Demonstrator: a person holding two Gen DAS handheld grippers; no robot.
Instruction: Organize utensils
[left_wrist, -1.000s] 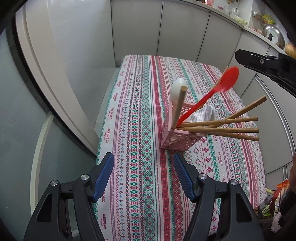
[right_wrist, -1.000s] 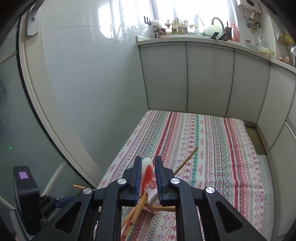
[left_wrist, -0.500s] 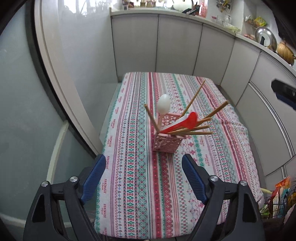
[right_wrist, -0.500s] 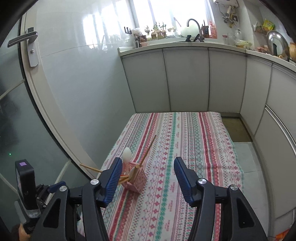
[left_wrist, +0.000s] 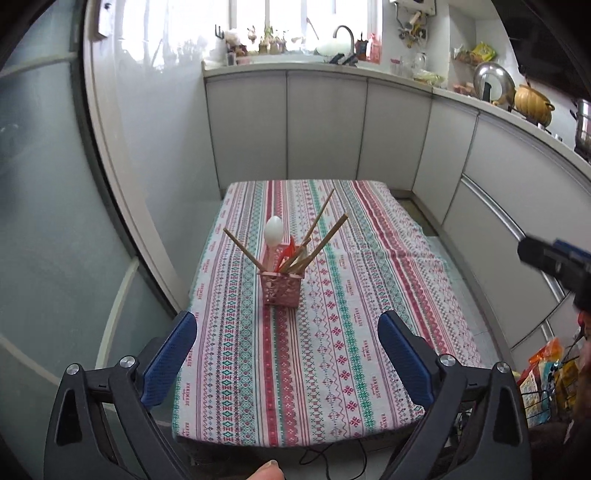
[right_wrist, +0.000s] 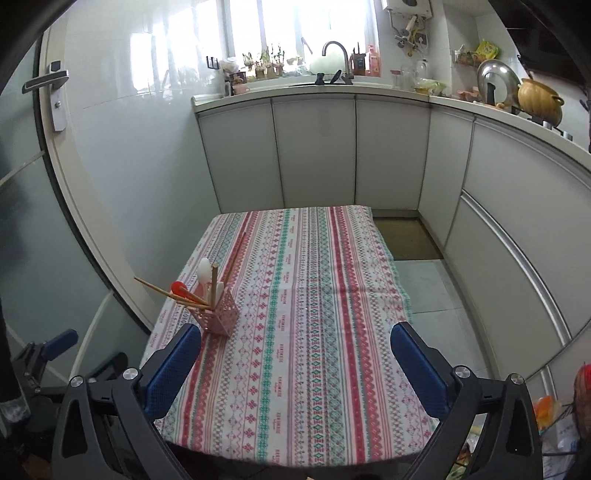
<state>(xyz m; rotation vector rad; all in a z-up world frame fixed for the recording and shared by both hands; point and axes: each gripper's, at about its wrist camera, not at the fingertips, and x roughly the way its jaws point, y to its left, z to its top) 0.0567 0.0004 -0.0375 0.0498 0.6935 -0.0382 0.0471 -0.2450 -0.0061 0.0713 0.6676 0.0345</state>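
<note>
1. Showing an apparently late stage of the task: every utensil in view stands in the pink perforated plastic holder (left_wrist: 279, 290), and no loose utensil lies on the striped patterned tablecloth (left_wrist: 332, 332) in either view; by this evidence little or nothing is left to collect.
2. The holder stands upright on the near-left part of the table, near the left edge in the right wrist view.
3. Contents of the holder: several wooden chopsticks (left_wrist: 320, 216) fanning outward at different tilts, a white plastic spoon (left_wrist: 273, 229) with its bowl uppermost, and a red plastic spoon (right_wrist: 180, 287) leaning left among the sticks.
4. The left gripper (left_wrist: 288, 354) hangs above the near table edge with its blue-padded fingers (left_wrist: 170, 356) spread wide and nothing between them.
5. The right gripper (right_wrist: 295, 365) is likewise wide apart and empty, well apart from the holder.
6. A possible remainder, as a judgement: straightening the splayed chopsticks.
</note>
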